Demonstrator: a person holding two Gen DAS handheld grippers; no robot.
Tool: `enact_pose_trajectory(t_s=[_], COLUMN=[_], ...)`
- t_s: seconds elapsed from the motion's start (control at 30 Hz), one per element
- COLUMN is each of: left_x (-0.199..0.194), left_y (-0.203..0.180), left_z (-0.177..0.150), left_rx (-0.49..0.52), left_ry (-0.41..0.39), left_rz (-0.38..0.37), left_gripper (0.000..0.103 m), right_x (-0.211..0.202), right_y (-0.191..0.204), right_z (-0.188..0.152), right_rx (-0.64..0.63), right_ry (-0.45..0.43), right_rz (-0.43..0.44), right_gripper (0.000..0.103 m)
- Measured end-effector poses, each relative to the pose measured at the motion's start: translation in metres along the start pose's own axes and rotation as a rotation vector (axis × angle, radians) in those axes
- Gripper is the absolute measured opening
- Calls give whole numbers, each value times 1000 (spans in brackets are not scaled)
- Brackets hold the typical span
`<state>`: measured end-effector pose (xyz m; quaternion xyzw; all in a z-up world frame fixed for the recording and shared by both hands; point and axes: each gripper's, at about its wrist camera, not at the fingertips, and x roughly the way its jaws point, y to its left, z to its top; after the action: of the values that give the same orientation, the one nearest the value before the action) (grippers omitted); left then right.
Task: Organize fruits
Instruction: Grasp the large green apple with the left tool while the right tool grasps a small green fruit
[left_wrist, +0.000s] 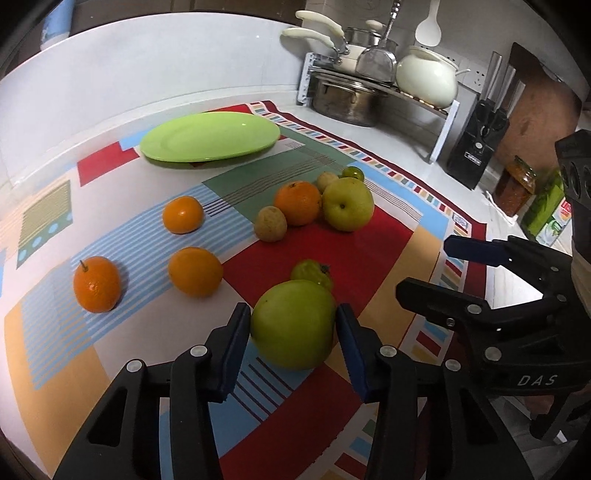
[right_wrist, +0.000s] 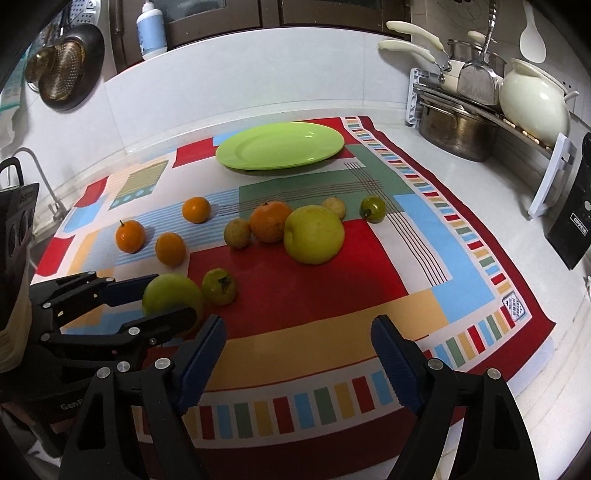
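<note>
Left wrist view
- Left gripper (left_wrist: 293, 332): jaws apart, one blue pad on each side of a large green apple (left_wrist: 293, 328); contact between pads and fruit cannot be confirmed.
- Green apple: rests on the patterned cloth (left_wrist: 369, 258) near its front edge, a small green tomato (left_wrist: 312, 273) just behind it.
- Oranges: three (left_wrist: 96, 284) (left_wrist: 195, 271) (left_wrist: 183, 214) lie apart toward the cloth's left side.
- Central cluster: a fourth orange (left_wrist: 297, 203), a yellow-green pear (left_wrist: 348, 204) and a small tan fruit (left_wrist: 270, 223) sit close together mid-cloth.
- Green plate (left_wrist: 208, 137): at the cloth's far edge, bare.
- Right gripper (left_wrist: 436, 267): seen at right over the cloth's right edge, jaws apart.

Right wrist view
- Right gripper (right_wrist: 299, 339): jaws wide apart, hovering above the cloth's (right_wrist: 332, 291) front edge, holding nothing.
- Left gripper (right_wrist: 162, 295): at left, its fingers around the green apple (right_wrist: 170, 295) near the cloth's front-left corner.
- Green plate (right_wrist: 279, 146): at the cloth's far edge.
- Bench (right_wrist: 480, 192): white, carries the cloth; a pot rack (right_wrist: 480, 110) stands at its far right corner.
</note>
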<state>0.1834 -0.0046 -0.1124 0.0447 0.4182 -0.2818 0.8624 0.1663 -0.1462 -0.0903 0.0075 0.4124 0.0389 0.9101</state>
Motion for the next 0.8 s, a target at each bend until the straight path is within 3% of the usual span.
enact_pose_trajectory(t_s=[0.17, 0.57, 0.8], left_x=[0, -36, -44], left_y=[5, 33, 51], left_z=[1, -4, -7], left_rx=[10, -4, -54], left_ry=[7, -32, -41], left_rz=[-33, 63, 118], left_gripper=[46, 45, 45], right_x=[3, 18, 39], right_y=[4, 34, 52], right_z=[1, 8, 17], right_rx=[22, 3, -38], right_ry=[7, 8, 27], right_rz=[-7, 53, 73], right_gripper=[78, 73, 58])
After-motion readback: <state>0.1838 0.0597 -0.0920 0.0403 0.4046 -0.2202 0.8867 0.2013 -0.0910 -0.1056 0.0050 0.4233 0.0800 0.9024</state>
